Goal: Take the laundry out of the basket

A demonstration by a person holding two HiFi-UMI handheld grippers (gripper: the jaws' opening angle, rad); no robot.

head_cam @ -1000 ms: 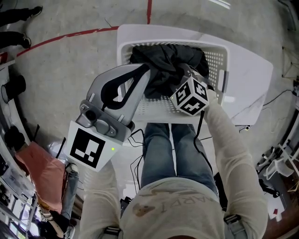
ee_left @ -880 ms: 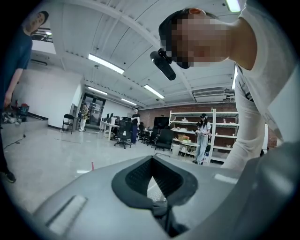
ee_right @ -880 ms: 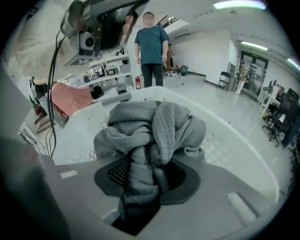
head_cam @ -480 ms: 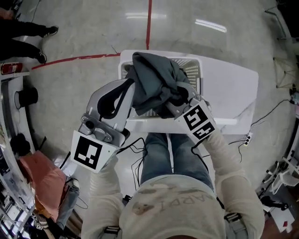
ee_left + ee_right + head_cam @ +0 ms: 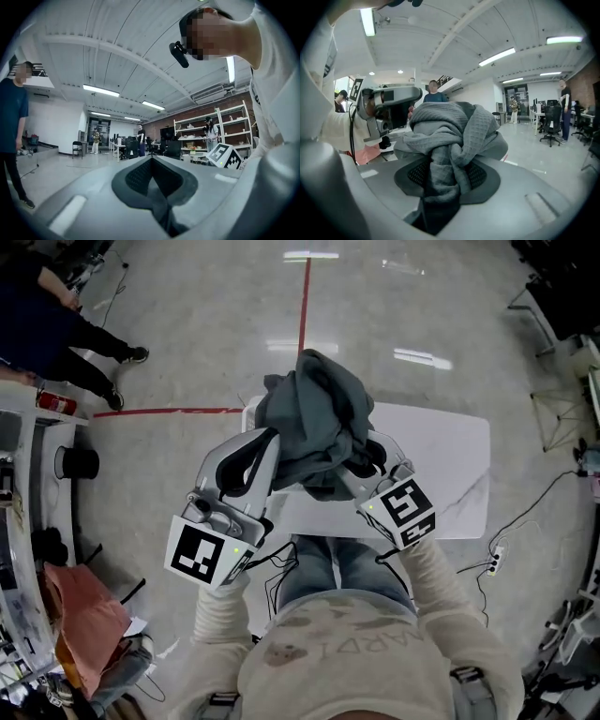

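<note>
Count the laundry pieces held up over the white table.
1: a grey waffle-knit cloth, bunched, clamped in the right gripper above the white rectangular table. Its folds may hide another piece.

A glossy pale grey concrete floor (image 5: 187,324) is seen across the head view, and a thin red painted line (image 5: 305,296) is marked on it at upper centre. A white rectangular table (image 5: 450,456) is set at centre right. In the left gripper view, a white ribbed ceiling (image 5: 117,42) is lit by long fluorescent tube lights (image 5: 99,90). White metal shelving (image 5: 234,133) is placed against a red brick wall (image 5: 187,114) at right.
</note>
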